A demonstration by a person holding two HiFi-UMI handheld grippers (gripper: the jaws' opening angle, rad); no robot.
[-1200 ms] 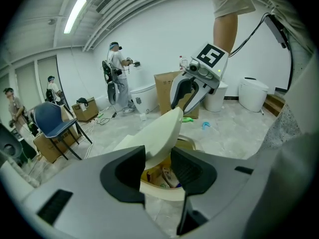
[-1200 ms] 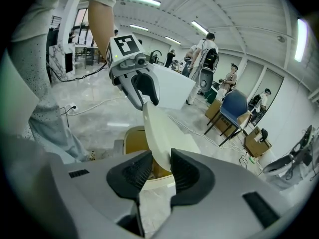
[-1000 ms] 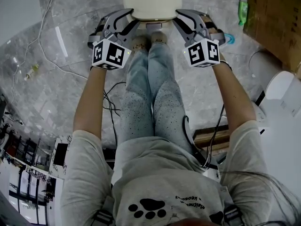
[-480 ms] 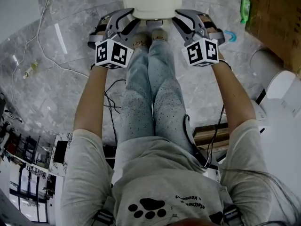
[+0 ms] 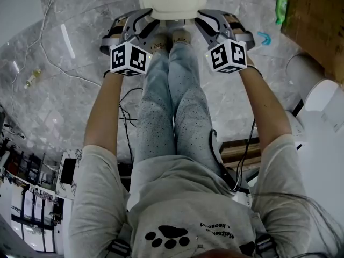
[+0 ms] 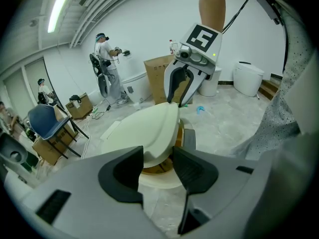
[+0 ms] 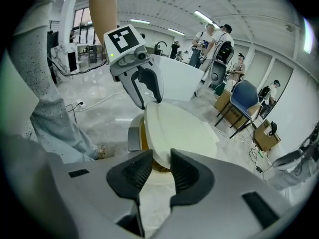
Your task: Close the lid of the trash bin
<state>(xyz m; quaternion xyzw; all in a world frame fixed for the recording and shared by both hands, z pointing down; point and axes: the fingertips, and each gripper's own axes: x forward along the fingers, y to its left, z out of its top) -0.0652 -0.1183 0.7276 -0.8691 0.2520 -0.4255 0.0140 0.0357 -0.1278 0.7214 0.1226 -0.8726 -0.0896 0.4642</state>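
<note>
I'm watching the person standing over a cream-coloured oval plastic trash bin (image 6: 155, 180) that sits on the grey marbled floor (image 5: 64, 90), just beyond their toes. Its smooth cream lid (image 6: 144, 128) is hanging tilted above the body. A gap showing the yellowish inside is opening on the side facing the person, so I'm judging the hinge to be on the far side.

The left gripper (image 6: 158, 164) is coming at the lid from the person's left flank, and its dark pads are sitting on either side of the lid's rim, apparently pinching it. The right gripper (image 7: 161, 171) is doing the same from the opposite flank, its jaws drawn narrow around the rim there (a thinner bite than the left one's).

The lid's long axis is running away from the person, between the two tools, and neither hand is nearer than the other. To my eye the closing is only starting. The raised near edge is lying above the bin's mouth, so both grippers will be needing to go straight down together.
</note>
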